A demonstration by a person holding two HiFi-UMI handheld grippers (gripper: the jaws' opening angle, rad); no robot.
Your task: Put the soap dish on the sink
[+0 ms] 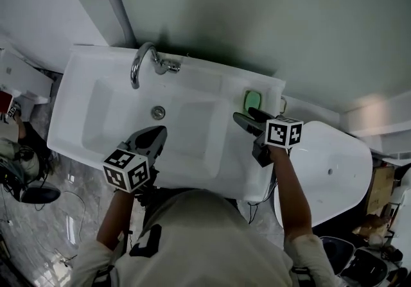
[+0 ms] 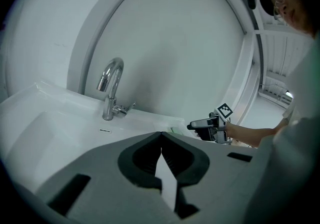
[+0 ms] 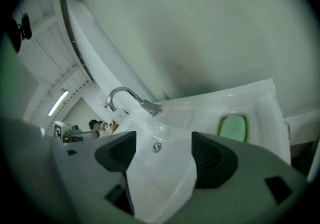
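The green soap dish (image 1: 253, 98) lies flat on the sink's (image 1: 192, 83) rear corner ledge, near the rim's edge, just beyond the tips of the right hand-held gripper (image 1: 248, 116); its long axis is hard to judge. That gripper's jaws gape, empty, while the left hand-held gripper (image 1: 156, 133) hangs clenched over the open basin.

Open room over sink (image 1: 70, 96) bowl; tap (image 1: 157, 61) blocking back edge, dish (image 1: 254, 98) filling back right corner.
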